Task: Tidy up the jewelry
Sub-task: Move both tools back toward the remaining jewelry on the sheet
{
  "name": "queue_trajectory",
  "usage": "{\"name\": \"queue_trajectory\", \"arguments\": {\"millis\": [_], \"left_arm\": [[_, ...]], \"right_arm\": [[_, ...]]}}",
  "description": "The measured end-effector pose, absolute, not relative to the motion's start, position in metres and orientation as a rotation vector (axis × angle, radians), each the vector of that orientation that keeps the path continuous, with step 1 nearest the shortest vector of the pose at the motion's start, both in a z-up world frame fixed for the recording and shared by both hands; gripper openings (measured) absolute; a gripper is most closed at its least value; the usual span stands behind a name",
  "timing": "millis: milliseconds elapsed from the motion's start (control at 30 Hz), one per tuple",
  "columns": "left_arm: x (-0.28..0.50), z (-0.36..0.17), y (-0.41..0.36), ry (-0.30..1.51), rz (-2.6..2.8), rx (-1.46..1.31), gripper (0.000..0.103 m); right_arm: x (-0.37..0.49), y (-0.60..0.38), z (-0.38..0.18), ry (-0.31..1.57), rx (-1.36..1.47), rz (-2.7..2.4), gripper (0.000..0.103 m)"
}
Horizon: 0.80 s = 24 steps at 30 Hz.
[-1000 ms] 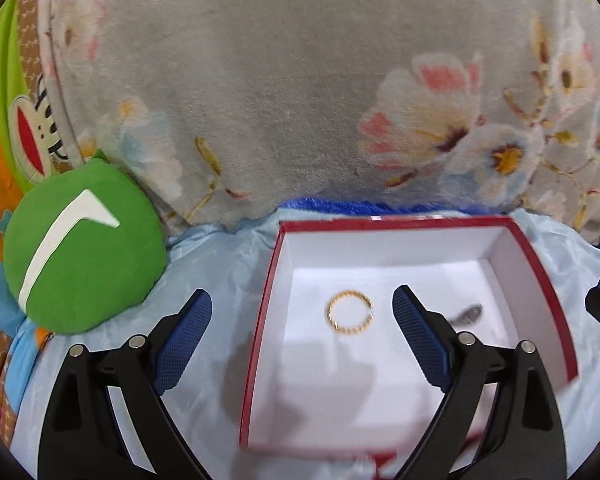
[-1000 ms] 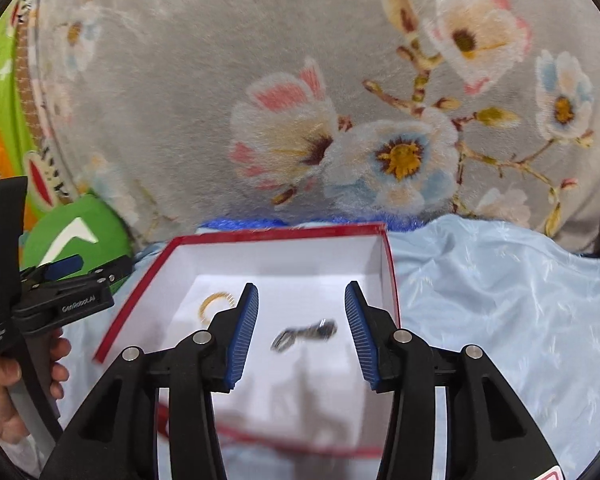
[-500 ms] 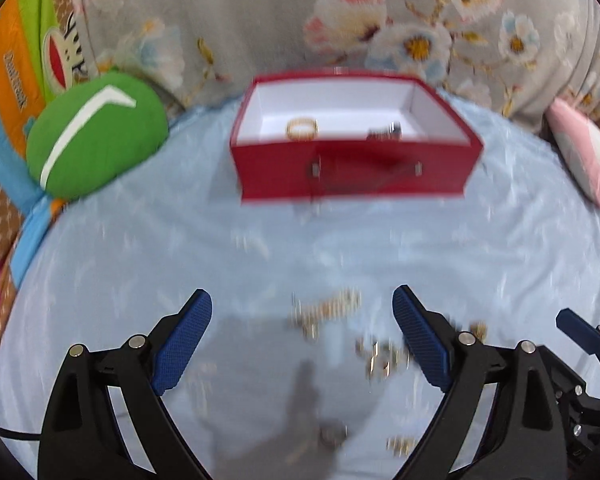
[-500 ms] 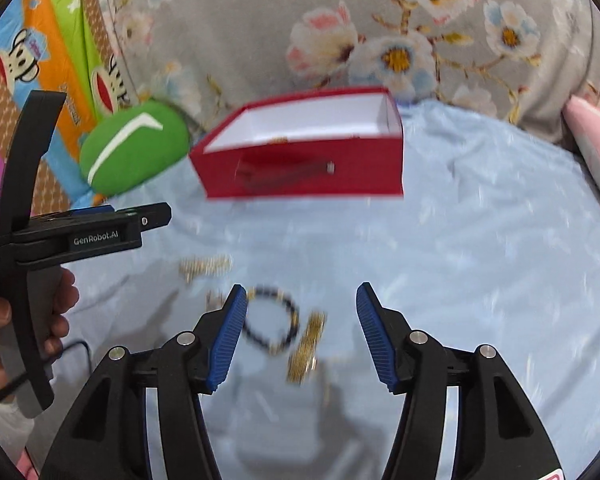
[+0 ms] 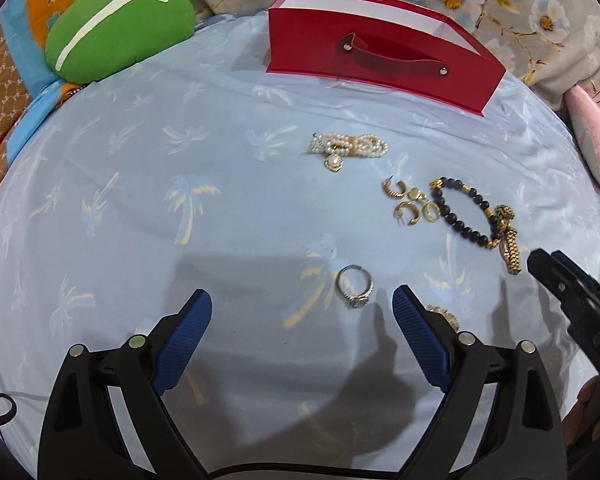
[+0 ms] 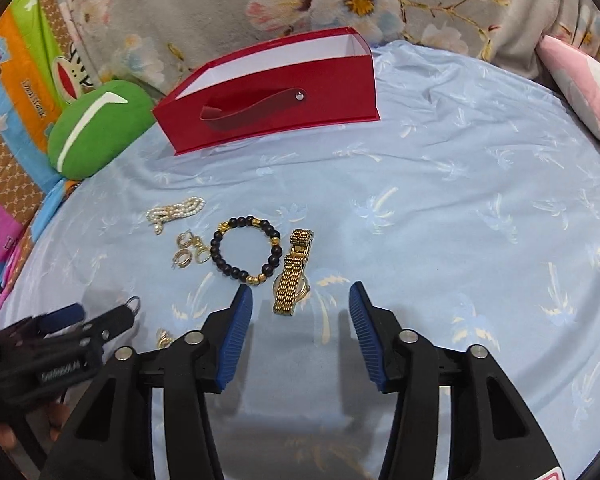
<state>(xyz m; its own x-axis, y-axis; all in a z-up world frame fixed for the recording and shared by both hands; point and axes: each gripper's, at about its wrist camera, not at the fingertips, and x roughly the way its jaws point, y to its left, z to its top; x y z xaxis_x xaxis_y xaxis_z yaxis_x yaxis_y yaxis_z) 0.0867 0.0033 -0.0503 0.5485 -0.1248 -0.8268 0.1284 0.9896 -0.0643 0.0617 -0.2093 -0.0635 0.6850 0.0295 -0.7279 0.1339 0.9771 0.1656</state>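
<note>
- The left gripper [image 5: 302, 312] is held wide apart over the pale blue palm-print sheet [image 5: 148, 184], and nothing is gripped by it.
- A silver ring [image 5: 355, 287] is seen lying flat on the sheet just ahead of the gap between the left fingertips, nearer the right-hand one, untouched by either pad.
- The right gripper [image 6: 301, 300] is held partly open; its jaws have just been closing, and no pad is pressed on anything.
- A gold watch [image 6: 293, 275] is laid on the sheet with its lower end just reaching the gap between the right fingertips, clear of both.
- A black bead bracelet [image 6: 245, 250] is placed just left of the watch, almost touching it.
- A cluster of gold earrings [image 6: 189, 253] is found left of the bracelet, and a pearl bracelet [image 6: 175, 211] beyond that.
- Another small gold piece [image 6: 164, 338] is partly hidden behind the right gripper's left finger.
- A red box [image 6: 272, 100] with a white lining is set at the far edge of the sheet, well apart from the loose jewelry; its contents cannot be seen.
- A green cushion [image 5: 120, 28] is set to the left of the box.
</note>
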Motion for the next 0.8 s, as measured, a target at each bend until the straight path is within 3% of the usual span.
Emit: {"name": "queue_trajectory", "arguments": {"millis": [167, 467, 567, 800], "left_arm": [[0.084, -0.05, 0.012, 0.967, -0.136, -0.014, 0.089], [0.084, -0.046, 0.021, 0.945, -0.116, -0.015, 0.089], [0.086, -0.043, 0.023, 0.939, -0.113, -0.015, 0.089], [0.094, -0.033, 0.031, 0.916, -0.104, -0.022, 0.089]], "right_arm": [[0.076, -0.204, -0.075, 0.861, 0.188, -0.072, 0.033], [0.086, -0.19, -0.076, 0.871, 0.087, -0.115, 0.033], [0.086, -0.187, -0.075, 0.872, 0.063, -0.116, 0.022], [0.085, -0.187, -0.075, 0.873, 0.048, -0.118, 0.022]]}}
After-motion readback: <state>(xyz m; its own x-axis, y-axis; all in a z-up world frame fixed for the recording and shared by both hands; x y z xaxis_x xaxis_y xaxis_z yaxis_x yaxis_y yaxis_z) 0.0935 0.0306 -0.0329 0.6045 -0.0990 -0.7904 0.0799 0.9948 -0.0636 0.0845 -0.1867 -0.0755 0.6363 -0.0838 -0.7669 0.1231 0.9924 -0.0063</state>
